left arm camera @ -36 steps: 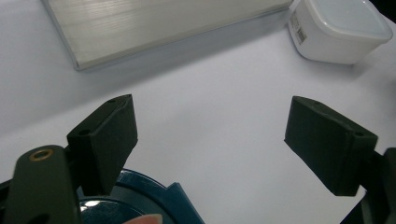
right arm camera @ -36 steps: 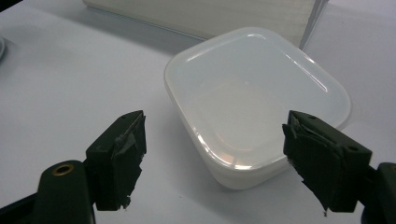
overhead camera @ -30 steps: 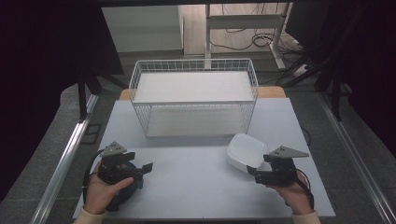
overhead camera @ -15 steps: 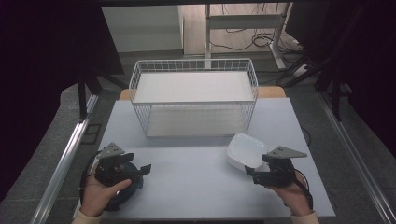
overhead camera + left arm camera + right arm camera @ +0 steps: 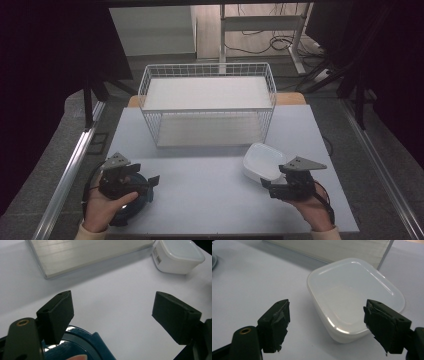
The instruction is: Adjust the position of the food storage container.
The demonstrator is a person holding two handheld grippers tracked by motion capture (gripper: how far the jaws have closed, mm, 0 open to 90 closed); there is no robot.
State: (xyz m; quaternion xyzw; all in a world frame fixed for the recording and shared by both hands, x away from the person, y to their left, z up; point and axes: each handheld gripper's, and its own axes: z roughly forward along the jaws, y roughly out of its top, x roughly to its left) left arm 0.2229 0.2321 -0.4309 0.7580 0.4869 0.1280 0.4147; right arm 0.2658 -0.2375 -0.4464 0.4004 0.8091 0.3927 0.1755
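A white lidded plastic container [image 5: 262, 161] sits on the right of the white table [image 5: 210, 200]. My right gripper [image 5: 267, 187] is held just in front of it. In the right gripper view the container [image 5: 354, 297] lies ahead between the spread jaws, and my right gripper [image 5: 327, 315] is open, its pads off the container. At the left front, my left gripper [image 5: 149, 187] hovers over a dark blue round dish [image 5: 131, 206]. In the left gripper view my left gripper [image 5: 112, 312] is open with bare table between its jaws, and the blue dish [image 5: 82, 345] is at the bottom.
A white wire basket [image 5: 207, 110] stands at the table's middle back, its flat floor [image 5: 87, 252] seen from the left gripper. The white container [image 5: 178, 256] lies far off in that view. Dark floor and metal rails flank the table.
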